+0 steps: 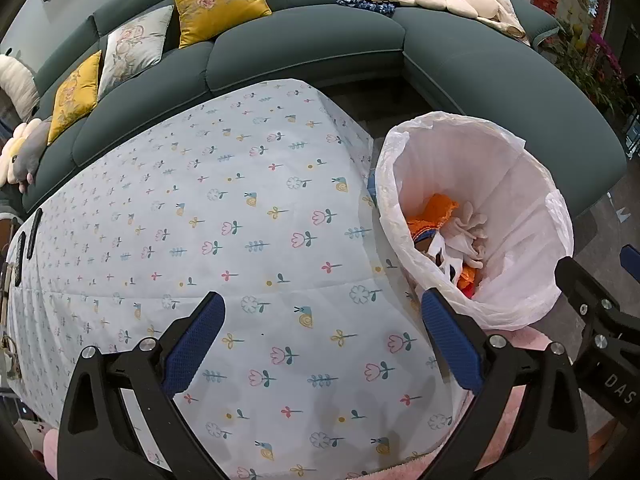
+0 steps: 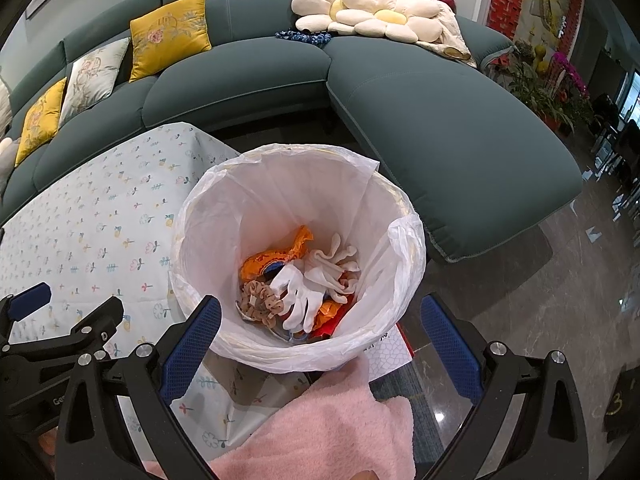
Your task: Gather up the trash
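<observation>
A trash bin lined with a white plastic bag stands beside the table's right end. Inside lie orange wrappers, white gloves, a beige scrunchie and other scraps. My left gripper is open and empty above the floral tablecloth, left of the bin. My right gripper is open and empty, over the bin's near rim. The right gripper shows in the left wrist view; the left gripper shows in the right wrist view.
A dark green L-shaped sofa with yellow and pale cushions and flower pillows wraps behind the table. A pink fluffy cloth lies near the bin's base. Two dark remotes lie at the table's left end. Plants stand far right.
</observation>
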`<state>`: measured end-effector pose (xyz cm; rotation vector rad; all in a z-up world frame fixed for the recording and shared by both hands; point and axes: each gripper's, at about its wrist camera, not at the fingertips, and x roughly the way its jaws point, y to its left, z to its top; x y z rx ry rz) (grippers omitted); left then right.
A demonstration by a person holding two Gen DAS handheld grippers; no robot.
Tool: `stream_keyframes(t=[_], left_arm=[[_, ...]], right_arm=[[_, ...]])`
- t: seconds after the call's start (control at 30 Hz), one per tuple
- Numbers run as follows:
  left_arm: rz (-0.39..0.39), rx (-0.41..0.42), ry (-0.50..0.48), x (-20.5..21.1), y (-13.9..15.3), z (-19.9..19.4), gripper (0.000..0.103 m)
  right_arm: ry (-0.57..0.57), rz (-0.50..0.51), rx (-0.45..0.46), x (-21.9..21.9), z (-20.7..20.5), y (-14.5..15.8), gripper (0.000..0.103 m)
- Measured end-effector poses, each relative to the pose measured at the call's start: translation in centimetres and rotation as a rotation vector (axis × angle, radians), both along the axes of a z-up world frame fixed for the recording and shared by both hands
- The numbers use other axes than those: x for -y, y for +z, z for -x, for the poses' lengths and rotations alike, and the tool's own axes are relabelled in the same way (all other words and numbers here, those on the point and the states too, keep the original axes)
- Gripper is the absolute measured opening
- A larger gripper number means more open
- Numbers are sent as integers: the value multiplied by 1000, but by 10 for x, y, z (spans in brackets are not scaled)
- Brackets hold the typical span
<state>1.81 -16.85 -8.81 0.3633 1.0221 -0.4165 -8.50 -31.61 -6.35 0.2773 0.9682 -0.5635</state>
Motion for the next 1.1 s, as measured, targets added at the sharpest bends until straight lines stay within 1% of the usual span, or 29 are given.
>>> stream_keyframes(t=[0.73,1.1], left_arm=[[-1,-18,-9,0,0,3,94],[15,-38,-16,-1,0,2,94]], right_arm=[[0,1,-4,-1,2,0,96],[2,1,-6,-3,6,0,96]])
